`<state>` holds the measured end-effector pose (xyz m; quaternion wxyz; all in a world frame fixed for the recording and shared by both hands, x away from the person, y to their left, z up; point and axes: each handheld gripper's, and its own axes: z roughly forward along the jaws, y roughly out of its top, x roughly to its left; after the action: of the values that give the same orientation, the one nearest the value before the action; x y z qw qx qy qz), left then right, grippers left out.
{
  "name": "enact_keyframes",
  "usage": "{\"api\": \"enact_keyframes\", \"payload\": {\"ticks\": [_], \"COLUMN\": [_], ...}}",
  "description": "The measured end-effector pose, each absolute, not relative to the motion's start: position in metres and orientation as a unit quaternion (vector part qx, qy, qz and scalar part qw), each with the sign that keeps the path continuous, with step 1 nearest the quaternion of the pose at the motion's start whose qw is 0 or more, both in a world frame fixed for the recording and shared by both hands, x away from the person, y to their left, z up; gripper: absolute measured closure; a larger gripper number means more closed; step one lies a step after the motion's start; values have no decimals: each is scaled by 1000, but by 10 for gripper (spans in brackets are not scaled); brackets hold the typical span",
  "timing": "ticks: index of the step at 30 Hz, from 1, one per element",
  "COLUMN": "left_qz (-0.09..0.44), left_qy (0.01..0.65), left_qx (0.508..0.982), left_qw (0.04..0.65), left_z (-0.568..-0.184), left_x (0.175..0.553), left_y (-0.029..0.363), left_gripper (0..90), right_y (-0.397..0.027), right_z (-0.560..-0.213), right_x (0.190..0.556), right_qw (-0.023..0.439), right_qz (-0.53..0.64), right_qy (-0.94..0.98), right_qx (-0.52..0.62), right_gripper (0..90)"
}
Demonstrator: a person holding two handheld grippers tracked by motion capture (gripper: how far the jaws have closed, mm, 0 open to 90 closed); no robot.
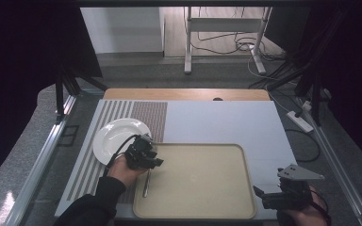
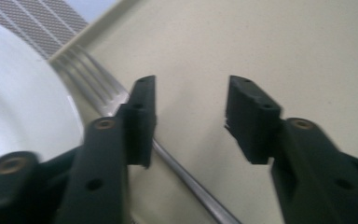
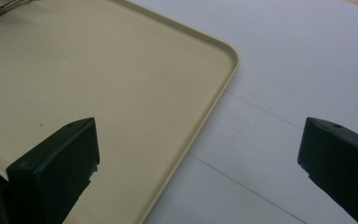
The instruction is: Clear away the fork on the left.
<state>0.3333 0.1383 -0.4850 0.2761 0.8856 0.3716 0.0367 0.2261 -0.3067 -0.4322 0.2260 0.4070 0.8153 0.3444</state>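
A beige tray [image 1: 202, 186] lies on the white table top, its corner near in the right gripper view [image 3: 121, 93]. A metal fork [image 1: 146, 182] rests along the tray's left side, tines toward a white plate [image 1: 115, 136]. In the left gripper view the fork [image 2: 107, 93] runs under the left jaw beside the plate [image 2: 23, 98] on the tray floor [image 2: 214, 42]. My left gripper [image 1: 154, 157] hovers open over the fork, nothing between its jaws [image 2: 191, 114]. My right gripper [image 1: 259, 192] is wide open by the tray's front right corner [image 3: 198, 163].
A striped placemat [image 1: 141, 115] lies under the plate at the table's left. Bare white table [image 1: 226, 122] stretches behind and right of the tray. A desk frame and cables [image 1: 226, 42] stand on the floor beyond; a power strip [image 1: 300, 121] lies to the right.
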Motion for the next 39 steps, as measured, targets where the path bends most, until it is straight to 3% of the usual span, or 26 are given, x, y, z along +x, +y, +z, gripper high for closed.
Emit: {"api": "enact_keyframes", "payload": {"ticks": [13,16,22,39], "left_qz": [63,60,52,71], "left_qy": [376,384,382,407], "left_qx": [869,866,859,838], "left_qw": [316,314,338,357], "left_z": [-475,-472,-467,-469], "left_x": [329,328,323,309], "left_y": [152,155,165,196], "left_gripper": [115,61,2,0], "right_y": [-306,-306,-306,-306], "right_z": [-432,-432,-432,-432], "right_x": [226,226,226,226], "right_qw": [227,227,227,227], "right_qz": [344,343,343,343], "right_qy": [816,816,816,816], "right_qx": [406,406,406,406], "right_gripper": [0,0,0,0]}}
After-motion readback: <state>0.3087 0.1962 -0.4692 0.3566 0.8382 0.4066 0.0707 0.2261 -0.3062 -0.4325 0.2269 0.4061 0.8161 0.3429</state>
